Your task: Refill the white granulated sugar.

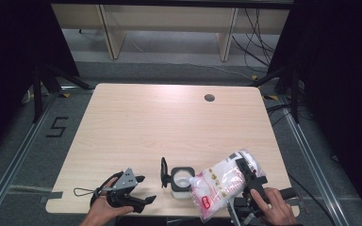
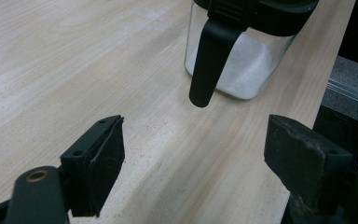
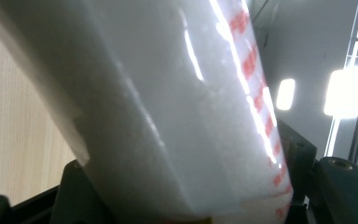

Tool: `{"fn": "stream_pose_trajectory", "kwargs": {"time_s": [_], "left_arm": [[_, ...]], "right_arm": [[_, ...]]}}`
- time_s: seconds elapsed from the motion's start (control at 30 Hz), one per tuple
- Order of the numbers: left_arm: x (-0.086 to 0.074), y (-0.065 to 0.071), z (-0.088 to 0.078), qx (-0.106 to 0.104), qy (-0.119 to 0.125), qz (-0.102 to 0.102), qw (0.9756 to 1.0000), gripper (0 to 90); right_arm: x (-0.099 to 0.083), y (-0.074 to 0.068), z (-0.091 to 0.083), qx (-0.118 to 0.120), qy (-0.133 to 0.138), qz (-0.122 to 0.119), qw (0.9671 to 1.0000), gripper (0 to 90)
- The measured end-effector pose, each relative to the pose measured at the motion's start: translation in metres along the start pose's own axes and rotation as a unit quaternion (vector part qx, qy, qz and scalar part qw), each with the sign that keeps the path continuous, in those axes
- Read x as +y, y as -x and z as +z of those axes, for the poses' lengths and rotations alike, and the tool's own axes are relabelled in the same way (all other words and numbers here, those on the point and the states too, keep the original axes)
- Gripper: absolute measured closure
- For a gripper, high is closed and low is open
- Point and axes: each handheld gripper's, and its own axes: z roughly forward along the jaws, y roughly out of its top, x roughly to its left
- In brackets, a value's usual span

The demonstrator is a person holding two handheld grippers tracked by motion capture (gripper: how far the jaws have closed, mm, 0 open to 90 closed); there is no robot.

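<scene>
Bag of white granules, clear plastic with red print (image 1: pixel 219 186), is clamped in the right hand-held gripper (image 1: pixel 249 181), tilted with its long axis sloping down-left, lower end just over the open mouth of the clear square jar with black rim (image 1: pixel 181 180). Jar stands near the front edge of the pale wood bench (image 1: pixel 169 122), between the two grippers, some white granules already in it; its black flip lid (image 1: pixel 163 172) stands open on the left. Left hand-held gripper (image 1: pixel 143 189): jaws wide apart, holding nothing, pointed at the jar, just beside it. Judgement: pour depends on bag's mouth staying above jar opening.
</scene>
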Motion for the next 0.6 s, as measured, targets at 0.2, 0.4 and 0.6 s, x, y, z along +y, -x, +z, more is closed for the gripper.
{"fn": "stream_pose_trajectory", "kwargs": {"time_s": [0.2, 0.4, 0.6], "left_arm": [[0.0006, -0.0019, 0.0000, -0.003, -0.001, 0.012, 0.9999, 19.6], [0.0004, -0.0016, 0.0001, -0.002, 0.000, 0.011, 0.9999, 19.7], [0.0000, -0.0005, -0.0002, -0.001, 0.000, 0.003, 1.0000, 19.6]], "right_arm": [[-0.0010, -0.0012, 0.0004, 0.000, 0.001, 0.017, 0.9999, 38.4], [-0.0006, -0.0011, -0.0001, 0.002, 0.000, 0.019, 0.9998, 38.5], [-0.0012, -0.0048, 0.0015, -0.005, 0.010, 0.032, 0.9994, 38.5]]}}
